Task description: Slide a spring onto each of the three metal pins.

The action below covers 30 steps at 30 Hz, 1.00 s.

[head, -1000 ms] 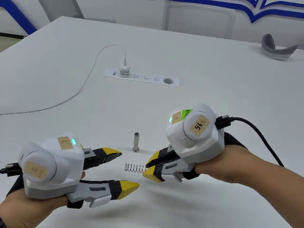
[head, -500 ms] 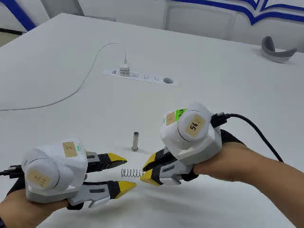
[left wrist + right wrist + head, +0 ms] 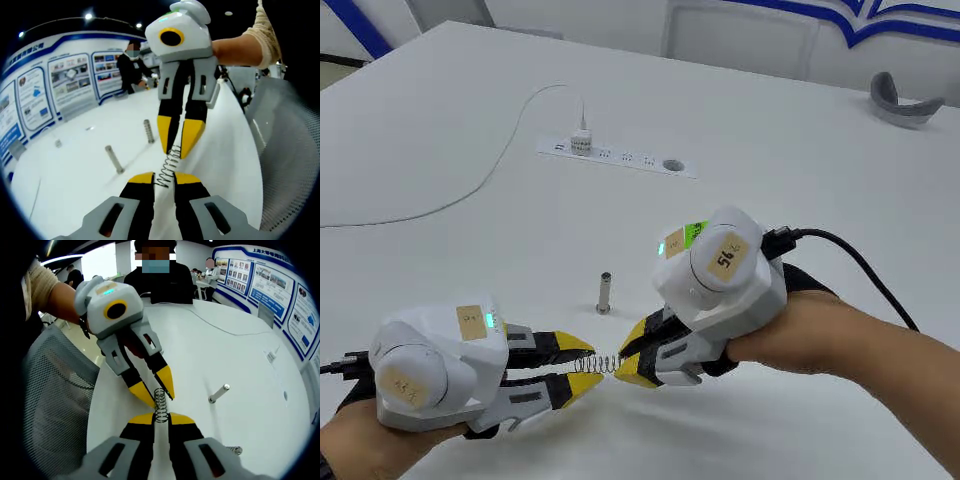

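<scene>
Left gripper [image 3: 586, 364], right gripper [image 3: 626, 362] tip-to-tip, both clamped.

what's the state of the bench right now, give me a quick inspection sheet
surface: white workbench, flat and clean.
job's things: spring held level between the two grippers; metal pin upright beyond it, with no spring on it; second spring lying loose on the bench.
clutter: grey curved object at the far edge.
grippers: right gripper shut on one end of the spring; left gripper has its jaws around the other end, grip unclear.
cables: white cable running to the power strip; black cable leaving the right gripper.
surroundings: display boards on the wall, mesh chair, a person at the bench.
</scene>
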{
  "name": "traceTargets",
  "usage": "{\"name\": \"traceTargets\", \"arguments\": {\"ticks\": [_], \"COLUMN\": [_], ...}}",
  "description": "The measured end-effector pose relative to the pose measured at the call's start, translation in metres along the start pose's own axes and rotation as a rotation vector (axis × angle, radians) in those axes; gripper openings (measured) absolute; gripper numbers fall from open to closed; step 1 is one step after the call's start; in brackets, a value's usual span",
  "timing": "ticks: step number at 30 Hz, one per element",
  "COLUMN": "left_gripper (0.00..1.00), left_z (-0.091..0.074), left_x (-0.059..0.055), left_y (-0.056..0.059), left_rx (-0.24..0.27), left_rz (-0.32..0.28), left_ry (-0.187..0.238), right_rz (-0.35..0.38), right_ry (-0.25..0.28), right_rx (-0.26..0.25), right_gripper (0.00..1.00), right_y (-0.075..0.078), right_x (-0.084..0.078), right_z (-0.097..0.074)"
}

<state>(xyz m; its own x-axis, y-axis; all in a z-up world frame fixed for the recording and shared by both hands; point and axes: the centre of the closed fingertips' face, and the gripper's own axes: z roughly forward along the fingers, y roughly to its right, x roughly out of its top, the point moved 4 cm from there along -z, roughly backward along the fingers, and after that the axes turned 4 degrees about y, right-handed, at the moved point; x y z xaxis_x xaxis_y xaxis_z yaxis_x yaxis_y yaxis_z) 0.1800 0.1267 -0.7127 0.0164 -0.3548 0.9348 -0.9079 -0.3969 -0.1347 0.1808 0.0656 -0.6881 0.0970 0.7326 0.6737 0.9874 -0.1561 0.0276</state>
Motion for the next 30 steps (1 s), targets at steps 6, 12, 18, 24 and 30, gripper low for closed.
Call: {"name": "traceTargets", "arguments": {"ticks": [6, 12, 18, 24, 30], "left_gripper": [0.14, 0.12, 0.12, 0.11, 0.11], "left_z": [0.0, 0.001, 0.002, 0.004, 0.004], "left_x": [0.0, 0.0, 0.0, 0.002, 0.008], "left_y": [0.001, 0.001, 0.002, 0.002, -0.001], "left_rx": [-0.001, -0.002, -0.006, -0.008, -0.007], "left_rz": [0.001, -0.003, -0.02, -0.036, -0.077], "left_ry": [-0.001, 0.002, 0.011, 0.024, 0.053], "right_rz": [-0.004, 0.002, -0.007, -0.012, -0.019], "right_ry": [0.019, 0.057, 0.076, 0.102, 0.133], "right_rx": [-0.001, -0.003, -0.006, -0.013, -0.027], "right_gripper": [0.11, 0.11, 0.11, 0.12, 0.12], "right_y": [0.0, 0.0, -0.001, -0.001, 0.0], "right_x": [0.007, 0.017, 0.022, 0.031, 0.04], "right_z": [-0.003, -0.008, -0.007, -0.007, -0.007]}}
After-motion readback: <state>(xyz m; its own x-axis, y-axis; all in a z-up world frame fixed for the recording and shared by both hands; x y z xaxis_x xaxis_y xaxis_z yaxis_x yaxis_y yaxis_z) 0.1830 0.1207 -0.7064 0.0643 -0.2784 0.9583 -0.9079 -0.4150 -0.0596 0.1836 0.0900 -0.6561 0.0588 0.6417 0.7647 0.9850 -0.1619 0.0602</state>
